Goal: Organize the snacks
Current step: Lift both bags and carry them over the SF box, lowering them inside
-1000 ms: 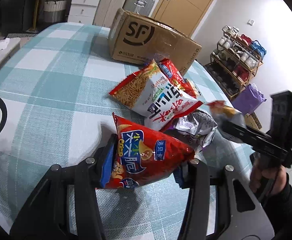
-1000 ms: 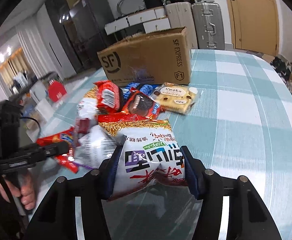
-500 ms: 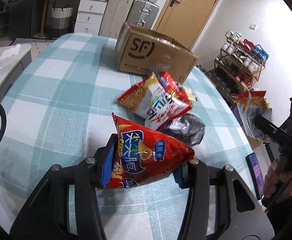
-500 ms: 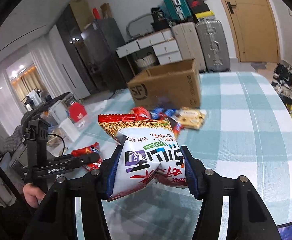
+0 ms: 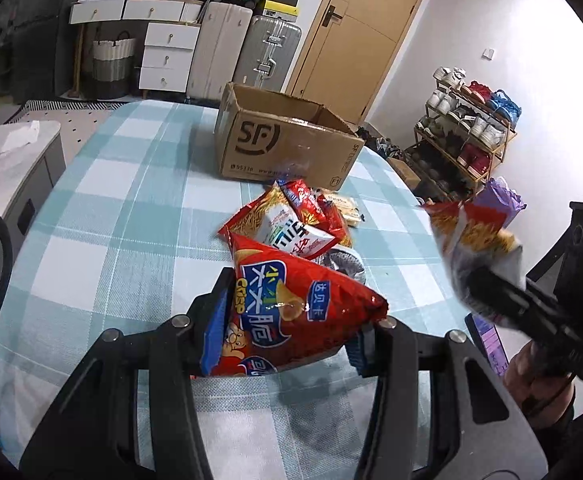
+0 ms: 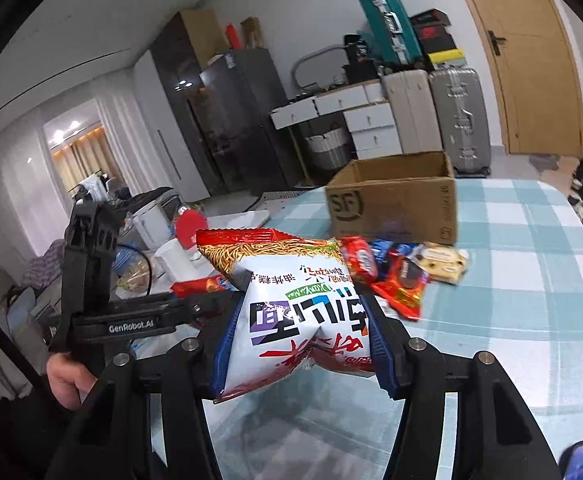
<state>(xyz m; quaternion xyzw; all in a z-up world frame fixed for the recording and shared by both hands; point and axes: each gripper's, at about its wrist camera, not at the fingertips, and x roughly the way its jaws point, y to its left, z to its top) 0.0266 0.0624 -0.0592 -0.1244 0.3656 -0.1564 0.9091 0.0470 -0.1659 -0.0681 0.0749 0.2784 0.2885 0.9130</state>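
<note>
Both jaws tight on snack bags

A white and red noodle snack bag is clamped between the blue pads of the right gripper above a teal checked tablecloth; an open brown cardboard box is seen behind a small pile of snack packets

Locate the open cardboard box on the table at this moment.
The cardboard box stands at the far end of the checked table, just behind the pile of snack packets; in the right wrist view it sits centre-right, before the suitcases.
</note>
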